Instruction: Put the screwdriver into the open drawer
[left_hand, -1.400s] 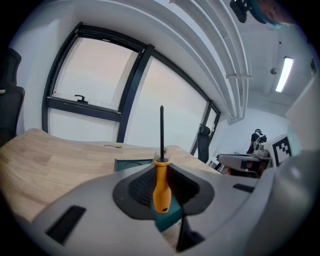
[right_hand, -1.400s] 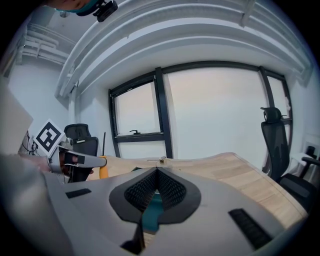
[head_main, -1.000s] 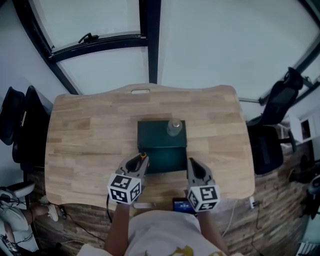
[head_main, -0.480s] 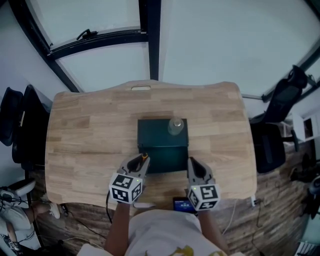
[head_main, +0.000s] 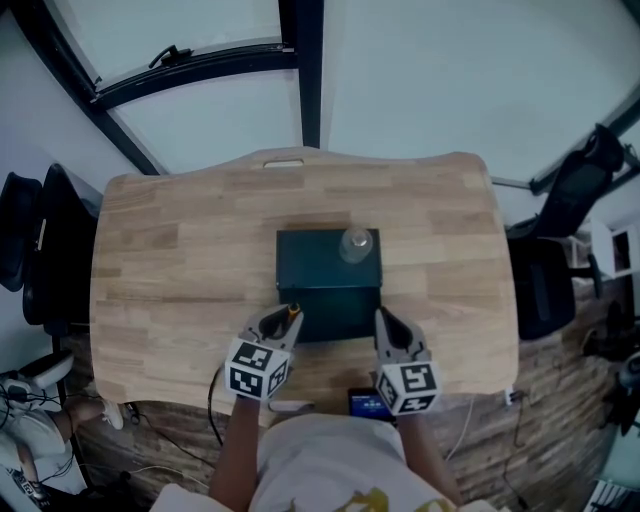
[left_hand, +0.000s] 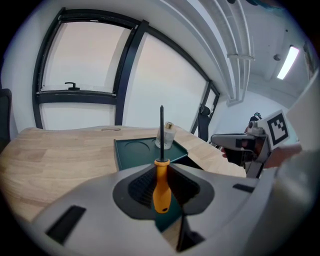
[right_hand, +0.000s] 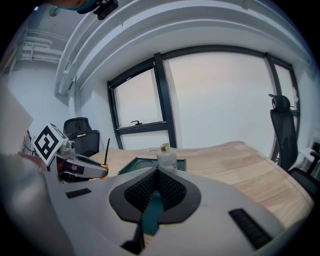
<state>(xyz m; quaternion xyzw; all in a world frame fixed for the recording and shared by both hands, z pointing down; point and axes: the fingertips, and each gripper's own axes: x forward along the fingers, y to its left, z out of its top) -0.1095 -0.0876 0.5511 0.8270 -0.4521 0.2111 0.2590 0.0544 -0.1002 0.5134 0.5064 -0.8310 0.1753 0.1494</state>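
Daylight came through the large black-framed windows (left_hand: 75, 60), washing them out. The head view was dim and bluish; both gripper views bent strongly toward dark edges.

The head view looks steeply down from high above the wooden table (head_main: 180, 260), taking in its whole top, with the left gripper (head_main: 283, 320) and the right gripper (head_main: 385, 322) at the near edge. Each gripper view sits low and close behind its own jaws, facing across the table toward the windows (left_hand: 75, 65). All three share the green cabinet (head_main: 328, 265) and its bottle (head_main: 353, 243), and each gripper view catches the other gripper too (at its edge).
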